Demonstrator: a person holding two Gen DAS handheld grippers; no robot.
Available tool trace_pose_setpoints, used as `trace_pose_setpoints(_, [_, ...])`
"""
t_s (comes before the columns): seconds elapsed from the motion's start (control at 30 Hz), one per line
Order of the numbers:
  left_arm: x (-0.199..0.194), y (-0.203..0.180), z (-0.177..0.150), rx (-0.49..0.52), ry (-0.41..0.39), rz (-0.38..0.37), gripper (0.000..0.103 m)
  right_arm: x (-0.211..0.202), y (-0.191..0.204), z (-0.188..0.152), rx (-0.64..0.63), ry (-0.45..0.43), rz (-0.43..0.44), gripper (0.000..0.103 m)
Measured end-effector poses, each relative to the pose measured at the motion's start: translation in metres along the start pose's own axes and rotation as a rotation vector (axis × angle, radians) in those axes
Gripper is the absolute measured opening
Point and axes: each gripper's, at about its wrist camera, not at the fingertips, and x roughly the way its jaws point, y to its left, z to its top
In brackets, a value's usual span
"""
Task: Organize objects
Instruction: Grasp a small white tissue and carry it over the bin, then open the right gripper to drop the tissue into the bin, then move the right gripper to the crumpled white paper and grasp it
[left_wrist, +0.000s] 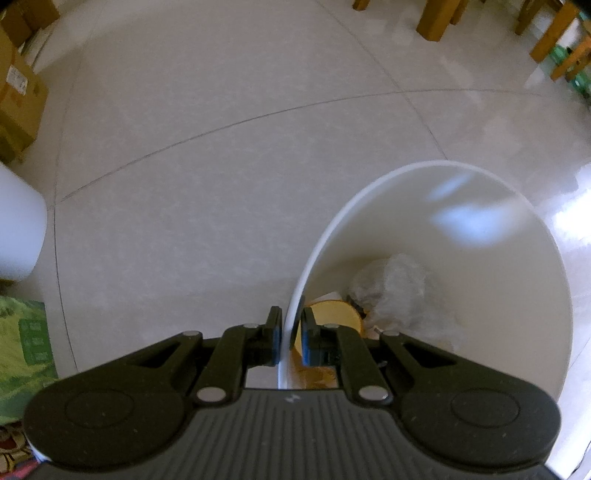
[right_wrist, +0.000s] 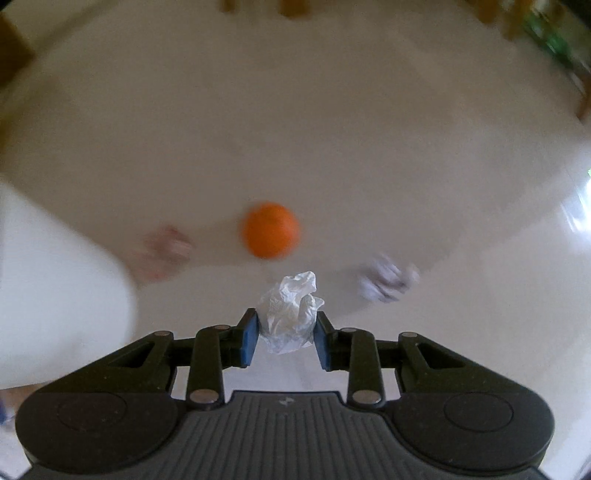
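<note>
The right gripper (right_wrist: 285, 334) is pinching a crumpled white wad (right_wrist: 290, 314) above the floor (right_wrist: 295, 129) — an orange ball (right_wrist: 270, 229) and two blurred wads are lying beyond. The left gripper (left_wrist: 289, 338) is clamping the white bin's rim (left_wrist: 291, 317).

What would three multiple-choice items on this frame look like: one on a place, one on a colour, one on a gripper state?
1. Where does the left gripper grip the white bin?
A. its rim
B. its base
C. nowhere

2. What colour is the ball on the floor?
A. green
B. orange
C. blue

3. What is the right gripper doing?
A. standing empty
B. holding the ball
C. pinching a crumpled white wad

Answers: 1 A, the fingers straddle the thin rim edge. 2 B, it shows orange despite the blur. 3 C, the wad sits pressed between both blue pads.
</note>
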Motion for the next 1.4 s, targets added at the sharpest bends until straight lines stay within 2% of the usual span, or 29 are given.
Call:
trace_pose_setpoints(0.13, [0.0,-0.003,-0.001,0.018,-0.006,0.008,0.008,-0.057,0.048,0.016,-0.078,-0.081,0.12,0.036])
trace_pose_setpoints(0.23, [-0.001,-0.005,-0.001,0.019,-0.006,0.009,0.008,-0.083,0.083,0.025,-0.138,-0.113,0.187,0.037])
trace_pose_setpoints(0.33, [-0.001,-0.006,-0.001,0.024,-0.009,0.012,0.008,-0.098,0.117,0.03,-0.206,-0.133,0.242,0.037])
trace_pose_setpoints(0.57, [0.0,-0.009,-0.004,0.033,-0.012,0.021,0.008,-0.11,0.185,0.025,-0.33,-0.107,0.342,0.037])
trace_pose_setpoints(0.67, [0.0,-0.009,-0.003,0.033,-0.012,0.021,0.008,-0.108,0.202,0.019,-0.364,-0.093,0.364,0.041])
trace_pose_setpoints(0.73, [0.0,-0.008,-0.003,0.031,-0.012,0.02,0.008,-0.104,0.212,0.015,-0.393,-0.093,0.354,0.058])
trace_pose_setpoints(0.8, [0.0,-0.007,-0.003,0.026,-0.011,0.018,0.008,-0.101,0.216,0.011,-0.411,-0.112,0.34,0.07])
trace_pose_setpoints(0.97, [0.0,-0.008,-0.004,0.031,-0.012,0.02,0.009,-0.104,0.213,0.011,-0.407,-0.135,0.337,0.078])
trace_pose_setpoints(1.07, [0.0,-0.008,-0.004,0.031,-0.012,0.02,0.009,-0.101,0.208,0.013,-0.401,-0.173,0.297,0.081])
trace_pose_setpoints(1.27, [0.0,-0.008,-0.005,0.03,-0.012,0.02,0.008,-0.091,0.156,0.017,-0.298,-0.212,0.211,0.088])
trace_pose_setpoints(1.4, [0.0,-0.008,-0.004,0.03,-0.012,0.021,0.008,-0.071,0.111,0.016,-0.19,-0.189,0.171,0.09])
